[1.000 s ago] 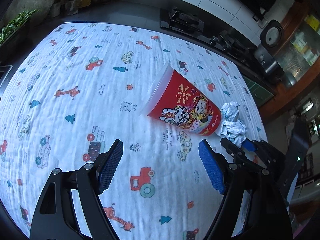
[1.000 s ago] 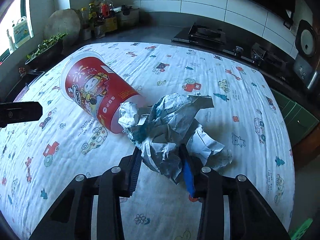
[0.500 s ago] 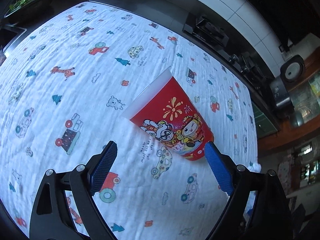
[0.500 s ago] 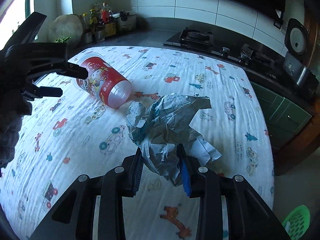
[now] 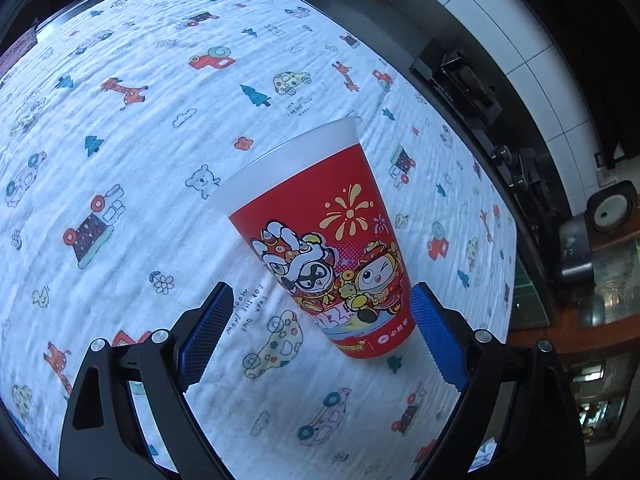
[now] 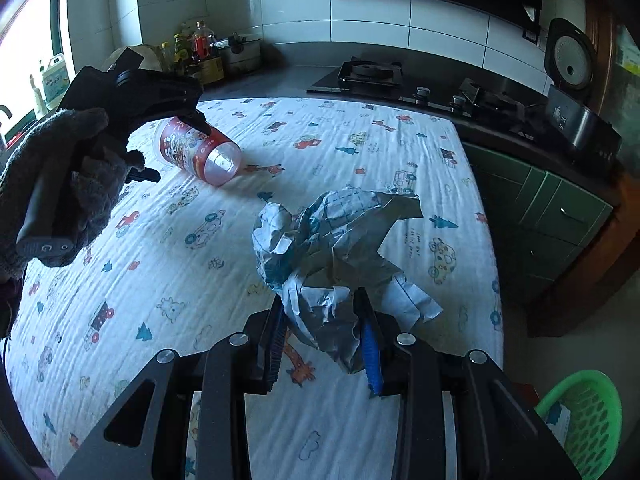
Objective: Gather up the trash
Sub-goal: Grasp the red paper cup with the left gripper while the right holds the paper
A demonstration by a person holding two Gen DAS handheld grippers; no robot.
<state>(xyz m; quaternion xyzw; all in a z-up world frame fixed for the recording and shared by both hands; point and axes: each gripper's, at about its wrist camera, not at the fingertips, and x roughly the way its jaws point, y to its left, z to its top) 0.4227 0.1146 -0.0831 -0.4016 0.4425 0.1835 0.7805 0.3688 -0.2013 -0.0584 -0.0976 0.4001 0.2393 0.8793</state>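
— What can't you make out from where you are?

— In my left wrist view the cup (image 5: 320, 240) lies on its side with the mouth turned away, so I cannot see inside it. The far pad sits just beside its base; whether it touches, I cannot tell. The stove (image 5: 468, 80) runs dark along the edge and its details are lost. In the right wrist view the lower part of the paper (image 6: 332, 256) is hidden between my pads, and the basket (image 6: 580, 420) is cut off at the corner.

— What does one view give you that the other doesn't?

— The right view shows my gloved left hand (image 6: 60, 184) gripping the left tool (image 6: 188, 120), which hangs over the cup (image 6: 196, 152); it also shows the cup's clear base facing me. Only that view has the paper, the basket, the bottles (image 6: 196, 44) by the window and the cooker (image 6: 568, 60). The left view gives the cartoon print on the cup and the pattern of the cloth (image 5: 140, 160) close up.

— And the tools?

— My left tool (image 5: 320, 328) is spread wide, its blue pads either side of the cup's base. My right tool (image 6: 324, 340) is pinched narrow on the crumpled paper, held above the table (image 6: 160, 280).

— Anything in the containers?

— A scrap of something pale with blue shows through the basket's mesh; what it is I cannot tell. The cup's base looks see-through, nothing readable within.
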